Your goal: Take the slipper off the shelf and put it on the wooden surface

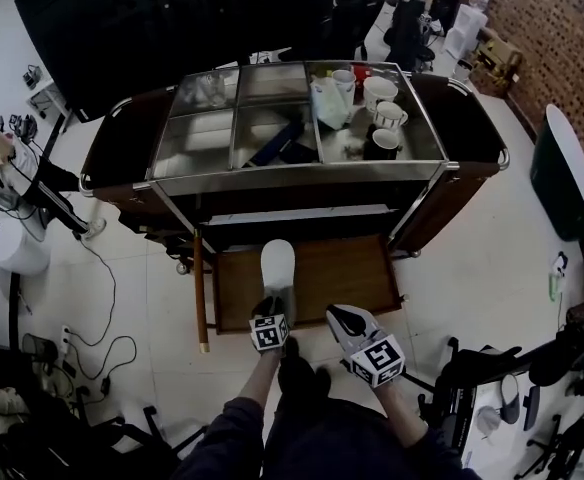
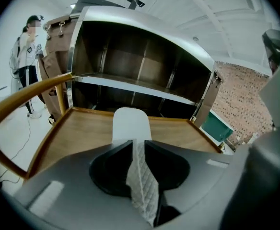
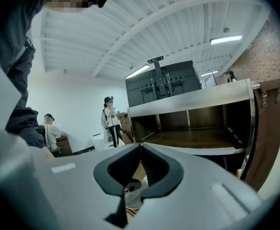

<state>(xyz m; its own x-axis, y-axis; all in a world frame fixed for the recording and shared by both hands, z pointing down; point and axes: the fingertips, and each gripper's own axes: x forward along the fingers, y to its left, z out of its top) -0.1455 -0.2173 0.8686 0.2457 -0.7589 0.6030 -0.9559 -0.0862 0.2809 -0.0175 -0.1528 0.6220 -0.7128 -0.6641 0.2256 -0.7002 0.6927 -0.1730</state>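
A white slipper (image 1: pixel 278 264) lies flat on the pull-out wooden surface (image 1: pixel 344 273) below the cart's shelves, toe toward the cart. My left gripper (image 1: pixel 272 306) is at its near end. In the left gripper view the slipper (image 2: pixel 130 122) stretches ahead over the wood (image 2: pixel 77 133), and its quilted edge stands loosely between the slightly parted jaws of the left gripper (image 2: pixel 138 143). My right gripper (image 1: pixel 350 320) hovers beside it over the wood's front edge. In the right gripper view, the right gripper (image 3: pixel 140 146) has its tips together with nothing in them.
The steel-topped cart (image 1: pixel 272 173) stands behind the wood, with cups (image 1: pixel 382 103) and a jug in its right tray. Its empty shelf (image 2: pixel 130 84) lies ahead. A wooden rail (image 2: pixel 29 95) borders the left side. Cables (image 1: pixel 102 338) trail on the floor, and a person (image 2: pixel 29 56) stands at left.
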